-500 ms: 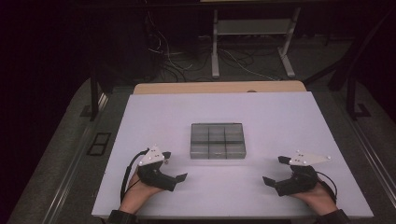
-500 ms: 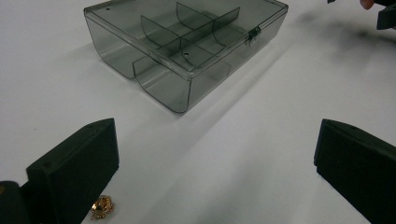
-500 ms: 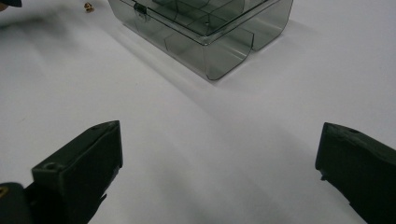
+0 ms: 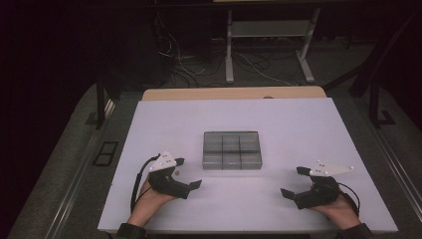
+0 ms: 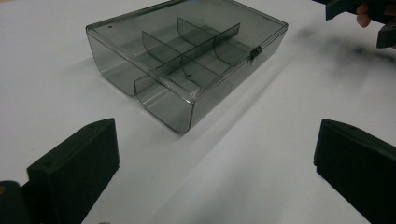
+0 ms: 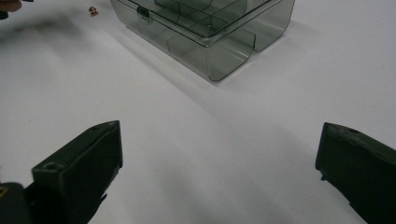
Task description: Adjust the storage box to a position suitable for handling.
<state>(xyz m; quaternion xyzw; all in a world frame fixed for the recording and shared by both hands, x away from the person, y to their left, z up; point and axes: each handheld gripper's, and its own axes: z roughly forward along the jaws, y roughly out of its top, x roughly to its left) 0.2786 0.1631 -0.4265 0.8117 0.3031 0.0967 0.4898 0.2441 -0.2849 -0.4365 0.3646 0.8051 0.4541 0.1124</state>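
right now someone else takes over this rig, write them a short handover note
Left gripper: open, nothing between the jaws, low at the near left of the table, pointing toward the box.
Right gripper: open, empty, low at the near right, also pointing toward the box.
Box: smoky clear plastic with inner dividers, mid-table between the two grippers, lid down, latch on the near side looks fastened. Compartments look empty.
A small brownish bit lies on the table near the left gripper.
Done: nothing visible yet; box untouched.
Left: probably reach the box and work the latch.

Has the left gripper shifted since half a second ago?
No. The left gripper sits at the same spot beside the clear compartment box, jaws wide open as before.
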